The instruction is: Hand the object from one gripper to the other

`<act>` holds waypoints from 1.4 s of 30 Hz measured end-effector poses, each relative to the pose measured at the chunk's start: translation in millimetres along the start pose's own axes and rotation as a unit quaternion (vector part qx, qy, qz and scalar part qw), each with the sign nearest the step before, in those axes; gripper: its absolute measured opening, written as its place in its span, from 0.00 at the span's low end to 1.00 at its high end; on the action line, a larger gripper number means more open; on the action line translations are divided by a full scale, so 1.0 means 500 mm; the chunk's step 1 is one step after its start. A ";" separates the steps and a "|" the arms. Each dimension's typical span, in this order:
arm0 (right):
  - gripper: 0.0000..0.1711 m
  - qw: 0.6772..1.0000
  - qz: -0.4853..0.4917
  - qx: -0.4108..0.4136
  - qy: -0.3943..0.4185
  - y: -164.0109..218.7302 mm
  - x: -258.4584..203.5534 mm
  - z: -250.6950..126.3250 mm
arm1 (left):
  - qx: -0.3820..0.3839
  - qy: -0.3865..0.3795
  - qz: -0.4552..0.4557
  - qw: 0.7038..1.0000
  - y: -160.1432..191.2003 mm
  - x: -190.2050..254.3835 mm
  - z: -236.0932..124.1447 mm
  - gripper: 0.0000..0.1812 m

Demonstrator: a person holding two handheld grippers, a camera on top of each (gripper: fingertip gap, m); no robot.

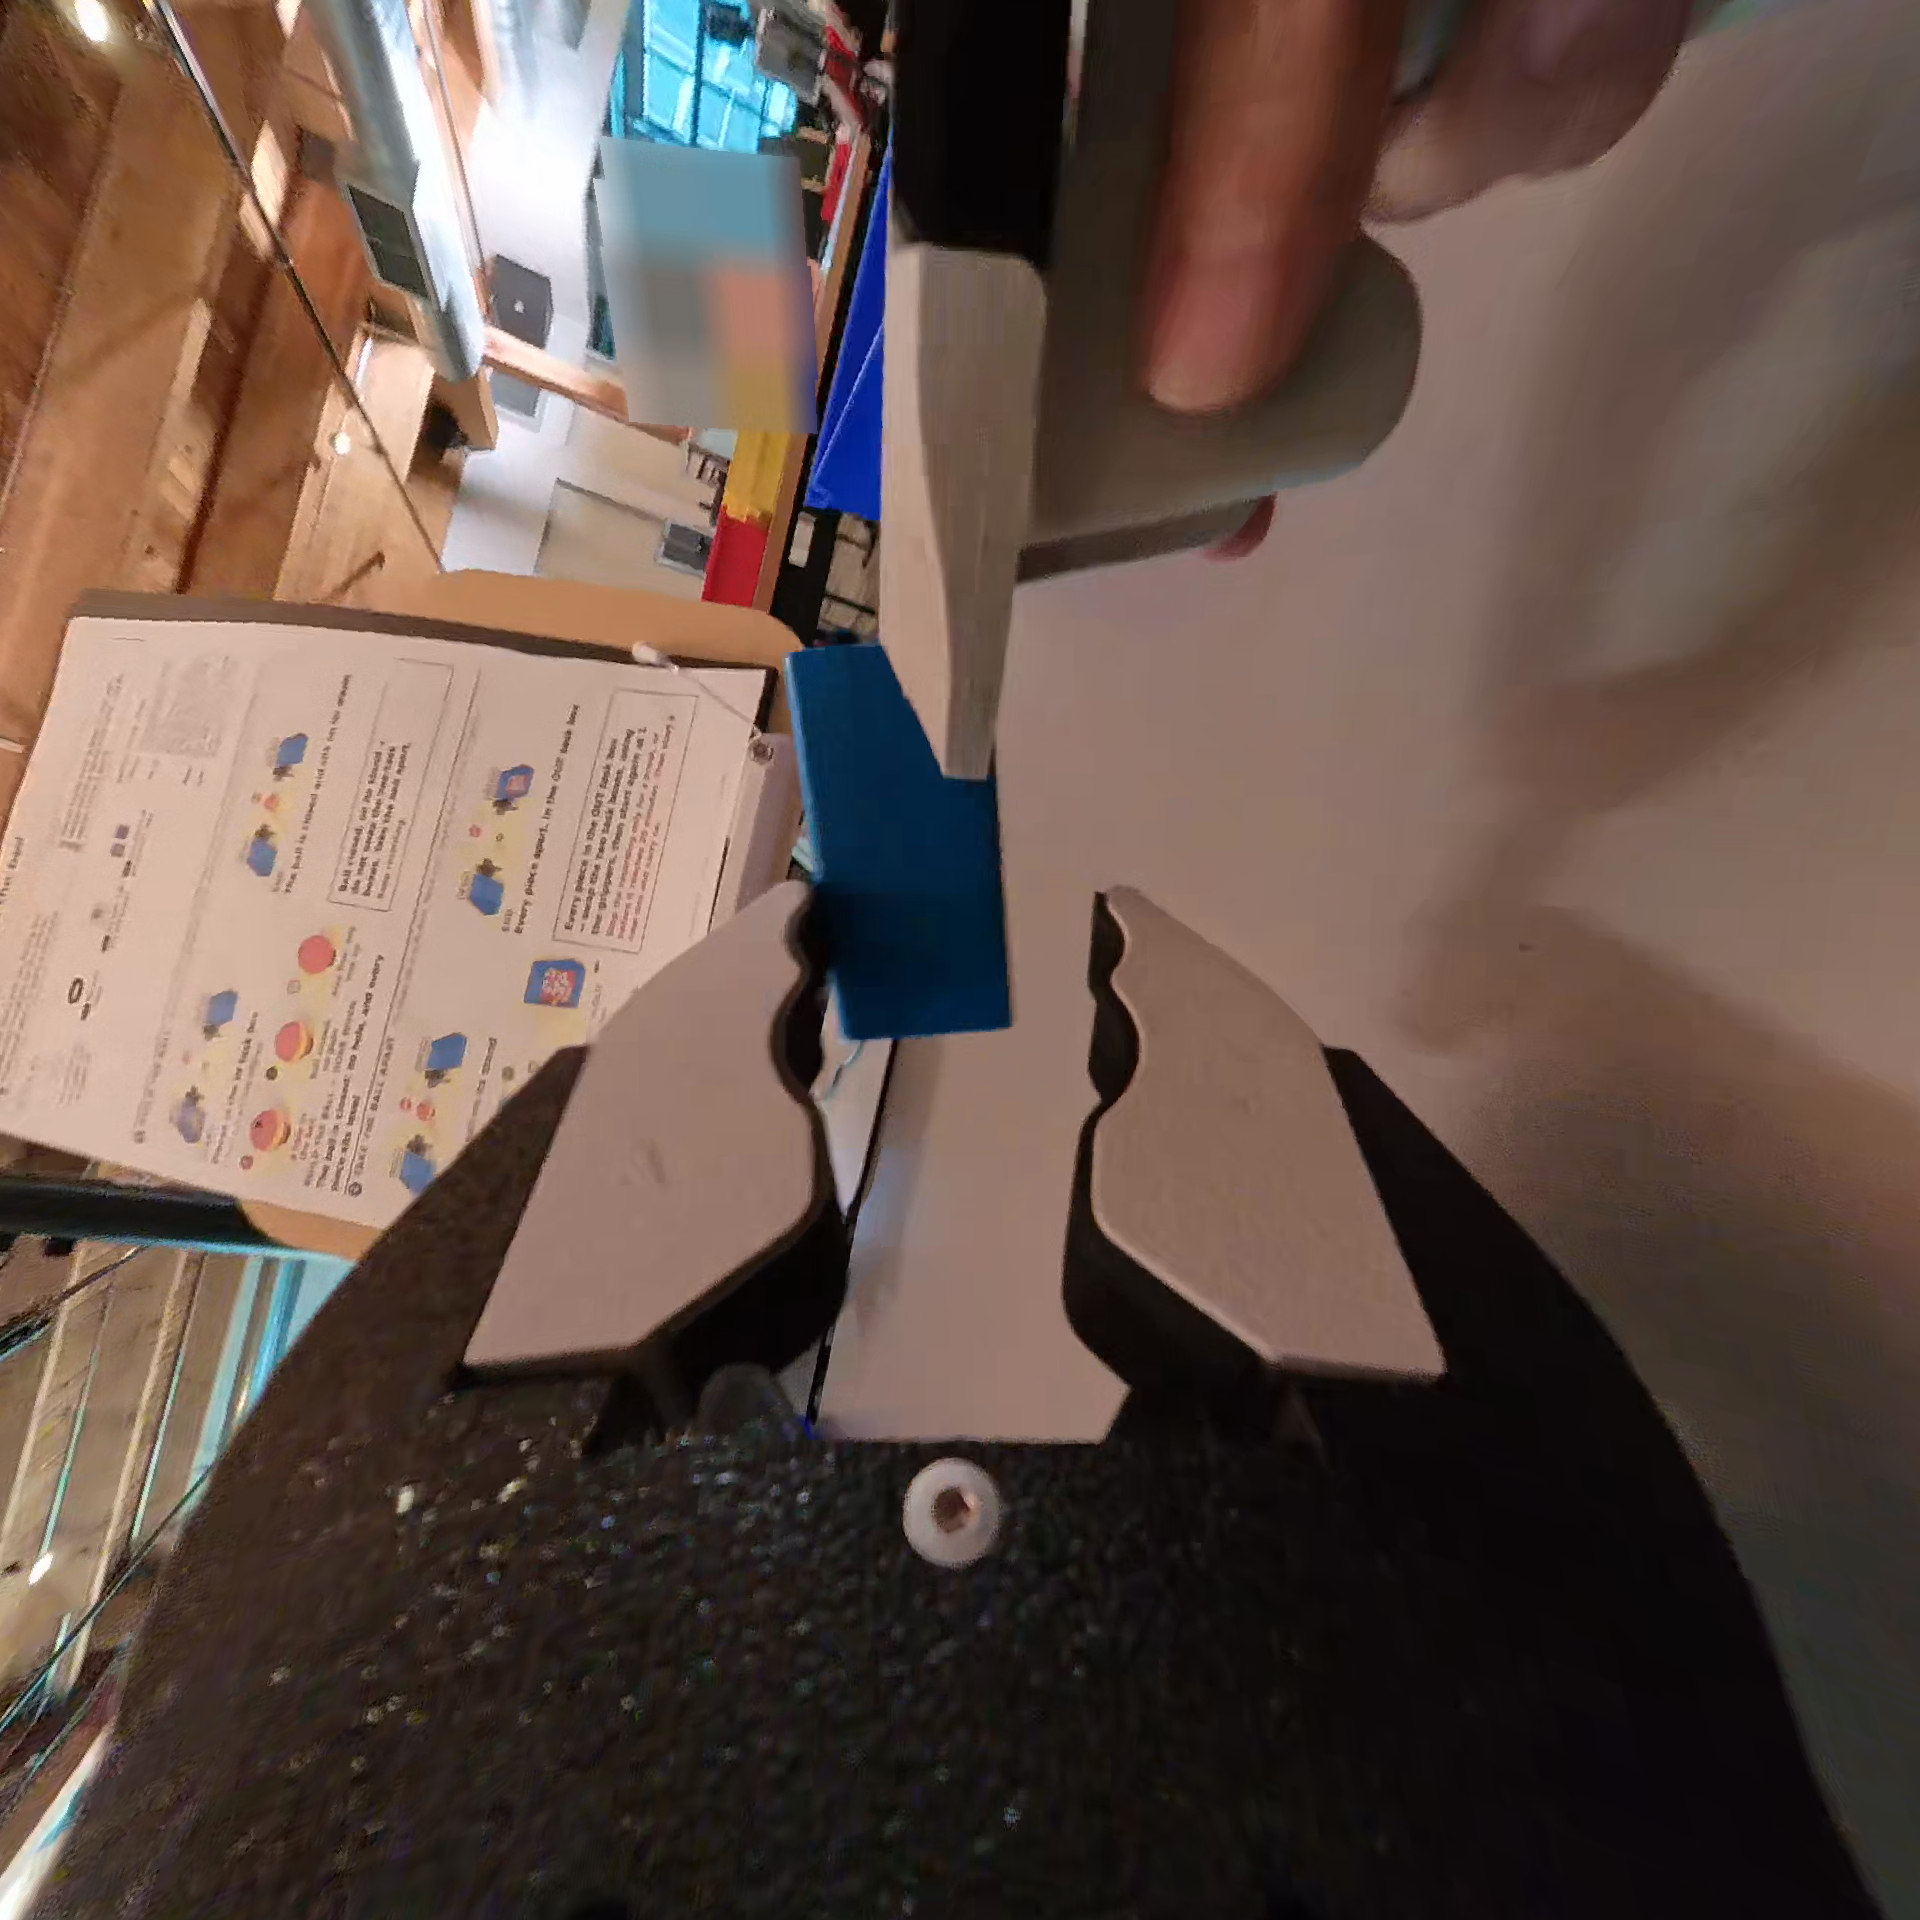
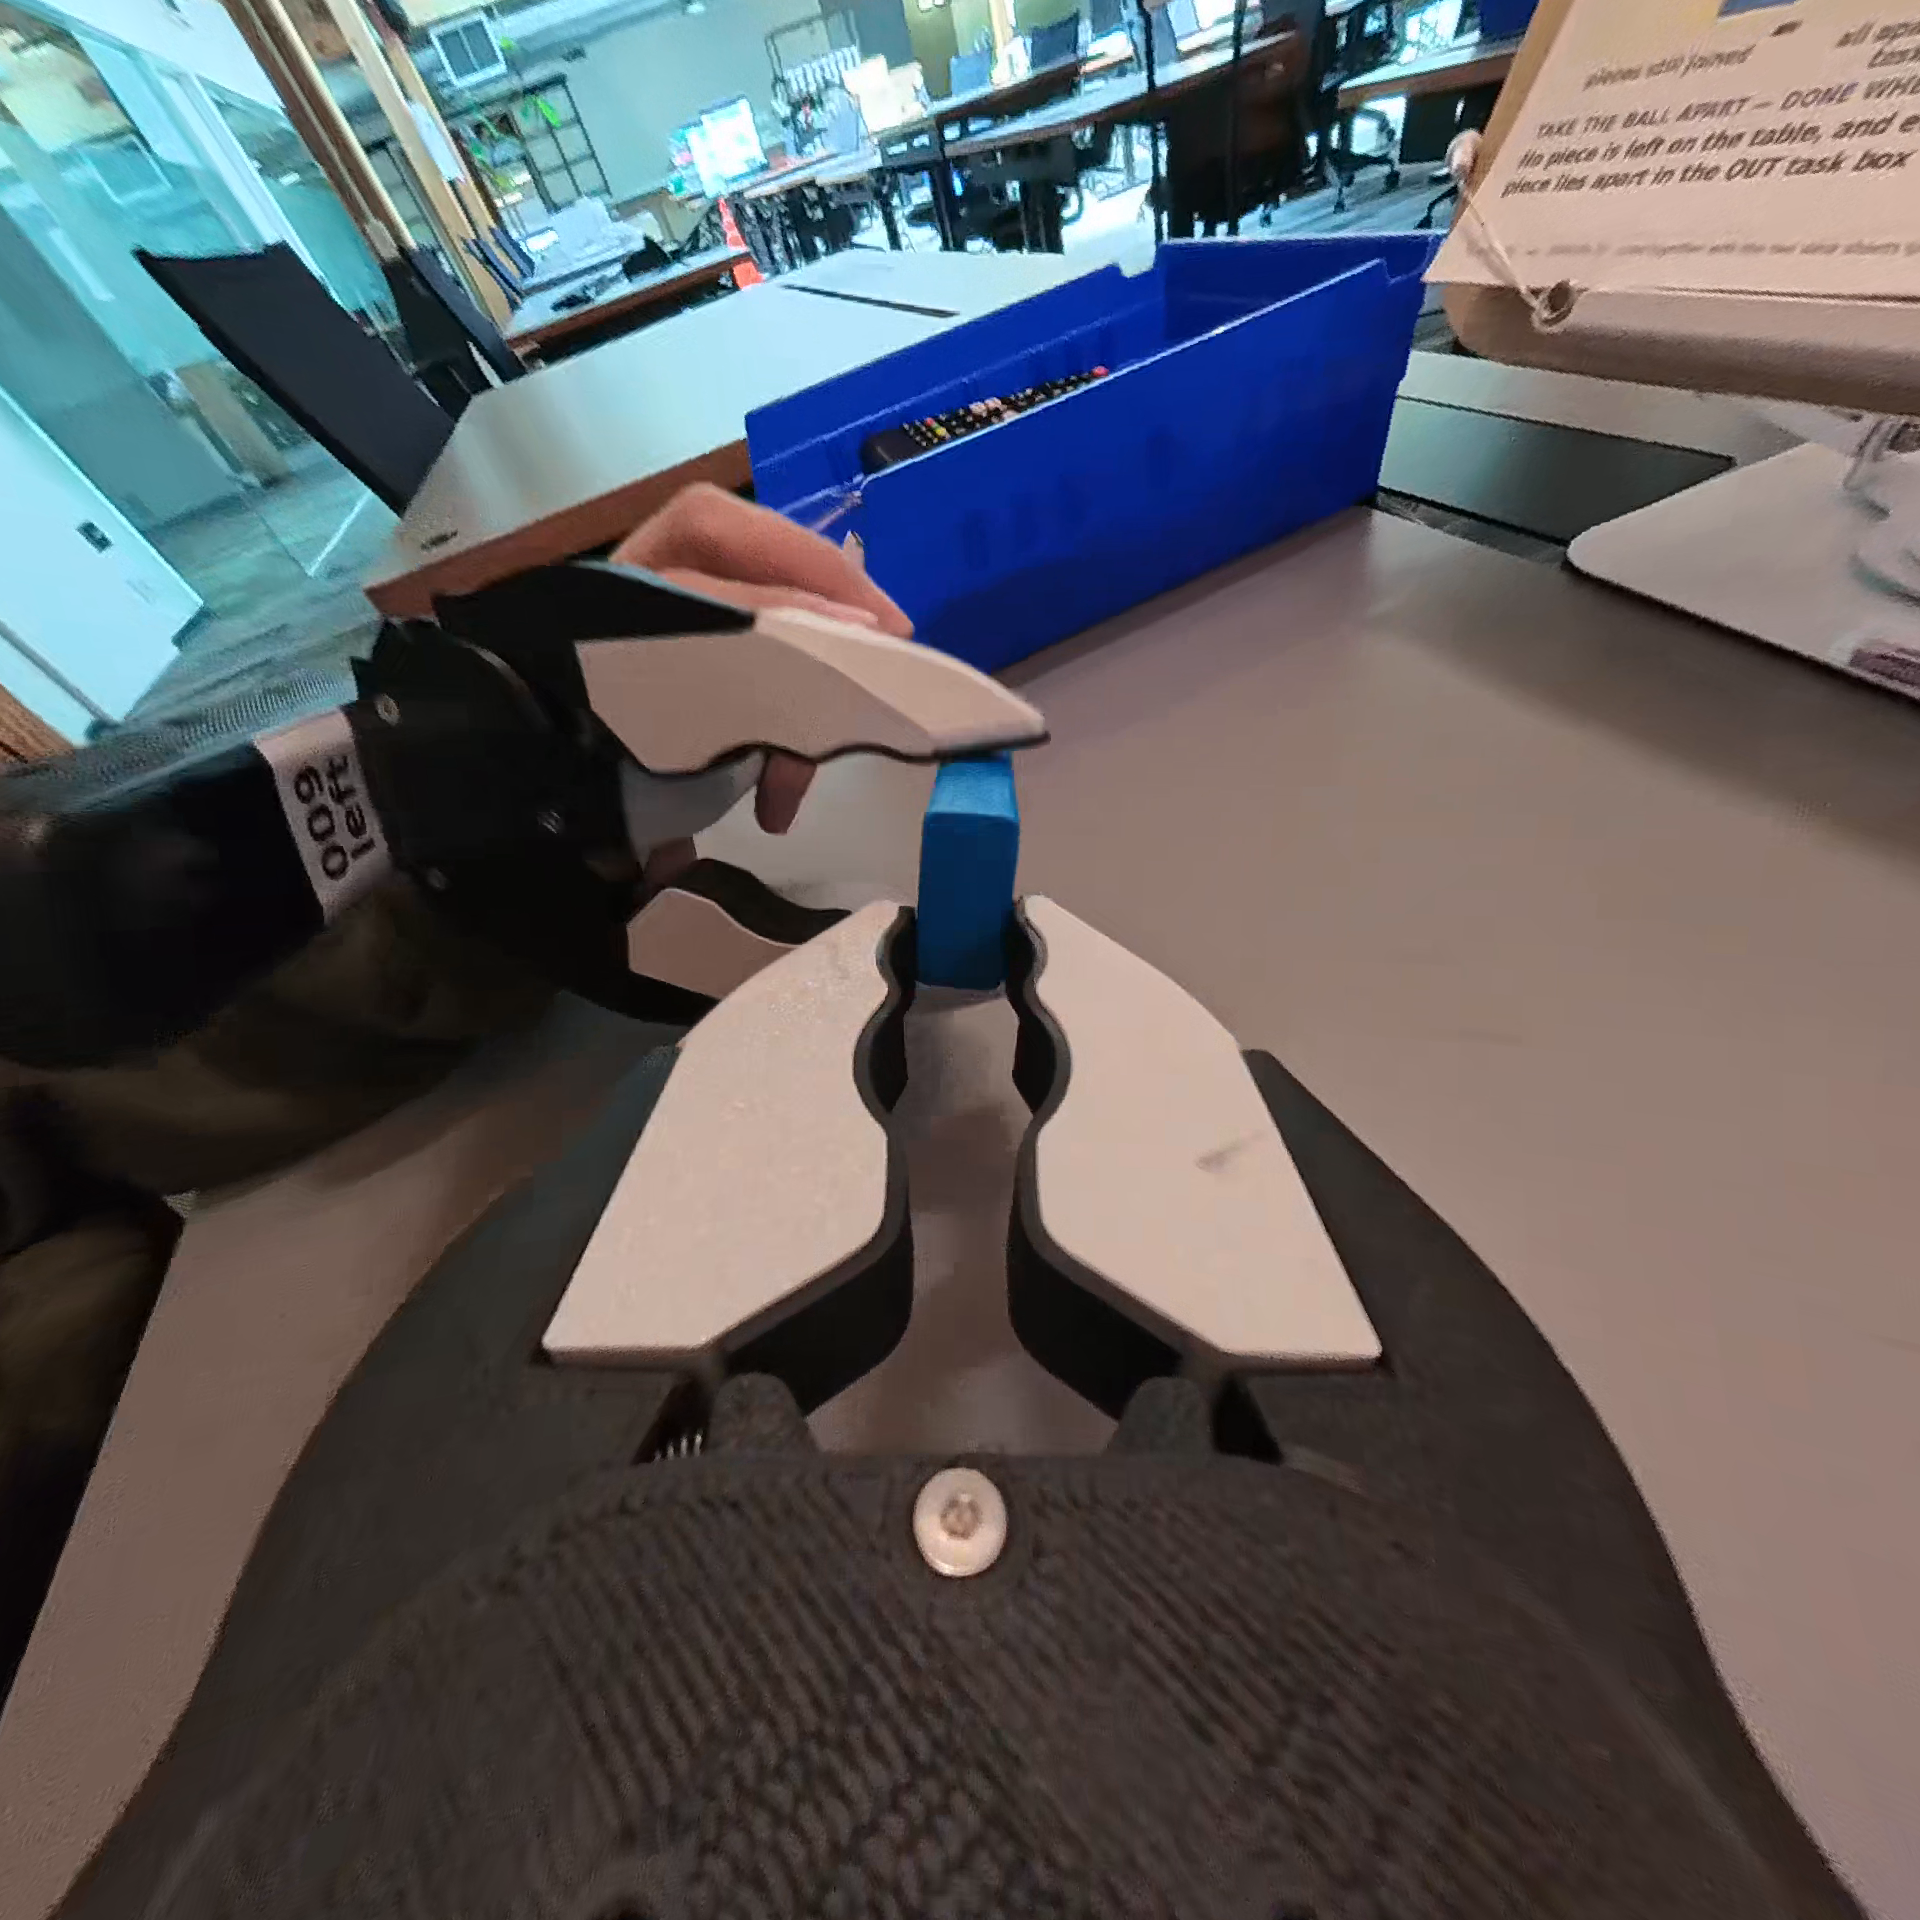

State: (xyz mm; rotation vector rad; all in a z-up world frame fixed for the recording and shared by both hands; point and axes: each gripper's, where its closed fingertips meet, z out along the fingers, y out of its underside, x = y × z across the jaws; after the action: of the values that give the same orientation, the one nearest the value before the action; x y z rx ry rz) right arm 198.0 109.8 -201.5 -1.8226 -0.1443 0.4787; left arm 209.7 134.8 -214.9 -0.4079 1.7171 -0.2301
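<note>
A blue block [image 2: 966, 831] stands upright above the grey table [image 2: 1455, 831], its lower end clamped between my right gripper's [image 2: 961, 920] fingertips. My left gripper [image 2: 940, 826] comes in from the left, rolled on its side and open. Its upper finger [image 2: 831, 686] rests at the block's top end, and its lower finger [image 2: 696, 935] is below and partly hidden. In the left wrist view the block [image 1: 904, 883] lies inside my open left gripper [image 1: 956, 909], against one fingertip and apart from the other. The right gripper's finger [image 1: 951, 468] reaches in from above.
A blue bin [image 2: 1091, 488] holding a remote control [image 2: 987, 410] stands behind the block. A printed instruction sheet on a cardboard stand [image 2: 1714, 125] and a white stand base [image 2: 1714, 582] are at the far right. The sheet also shows in the left wrist view [image 1: 364, 883]. The grippers are tip to tip, or close to it.
</note>
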 end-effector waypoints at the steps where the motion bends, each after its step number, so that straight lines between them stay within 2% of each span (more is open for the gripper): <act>1: 0.09 1.000 -0.001 -0.003 0.006 0.002 0.004 -0.001 | -0.007 -0.004 -0.006 1.000 0.005 -0.003 0.001 0.19; 3: 0.10 1.000 -0.009 -0.002 0.005 0.004 0.004 0.000 | -0.006 0.011 -0.040 0.999 0.004 -0.002 0.002 0.18; 7: 0.12 0.997 -0.046 0.067 -0.006 -0.026 -0.005 -0.007 | 0.033 0.035 -0.157 0.986 -0.012 -0.010 -0.002 0.18; 9: 0.29 0.990 -0.074 0.116 -0.004 -0.047 -0.013 -0.013 | 0.088 0.075 -0.237 0.965 -0.039 -0.005 -0.010 0.18; 11: 0.32 0.984 -0.103 0.144 -0.012 -0.060 -0.026 -0.019 | 0.155 0.144 -0.318 0.924 -0.076 0.005 -0.026 0.18; 14: 0.31 0.969 -0.151 0.186 -0.063 -0.076 -0.068 -0.037 | 0.238 0.228 -0.396 0.857 -0.116 0.007 -0.061 0.18; 17: 0.26 0.959 -0.170 0.196 -0.117 -0.076 -0.104 -0.051 | 0.287 0.278 -0.435 0.807 -0.129 0.002 -0.089 0.18; 20: 0.21 0.957 -0.167 0.194 -0.137 -0.071 -0.116 -0.046 | 0.296 0.314 -0.433 0.791 -0.135 0.017 -0.101 0.18; 23: 0.19 0.957 -0.187 0.173 -0.142 -0.058 -0.130 -0.030 | 0.277 0.318 -0.421 0.803 -0.133 0.033 -0.093 0.18; 26: 0.19 0.962 -0.216 0.136 -0.098 -0.056 -0.117 -0.017 | 0.258 0.299 -0.431 0.811 -0.123 0.031 -0.078 0.18; 28: 0.19 0.960 -0.245 0.132 -0.028 -0.063 -0.089 -0.012 | 0.241 0.262 -0.444 0.822 -0.106 0.019 -0.064 0.20; 30: 0.19 0.951 -0.279 0.114 0.070 -0.068 -0.043 -0.013 | 0.227 0.235 -0.463 0.824 -0.091 -0.002 -0.060 0.30; 32: 0.19 0.932 -0.322 0.081 0.148 -0.063 -0.006 -0.017 | 0.218 0.208 -0.501 0.812 -0.083 -0.037 -0.059 0.31; 34: 0.19 0.915 -0.350 0.059 0.191 -0.055 0.013 -0.014 | 0.218 0.186 -0.543 0.790 -0.085 -0.066 -0.058 0.32; 38: 0.19 0.911 -0.344 0.059 0.218 -0.048 0.013 0.006 | 0.158 0.177 -0.632 0.738 -0.077 -0.062 -0.028 0.28; 40: 0.19 0.905 -0.358 0.056 0.223 -0.046 0.008 0.012 | 0.120 0.191 -0.642 0.733 -0.069 -0.037 -0.016 0.22; 42: 0.20 0.899 -0.371 0.047 0.227 -0.042 0.008 0.016 | 0.118 0.201 -0.636 0.735 -0.071 -0.027 -0.016 0.10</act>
State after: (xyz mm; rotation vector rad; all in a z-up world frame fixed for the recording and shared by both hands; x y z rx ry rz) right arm 201.5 124.9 -184.6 -1.5855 -0.4606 -0.4716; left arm 208.8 106.9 -187.7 -1.3831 1.4907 -1.6147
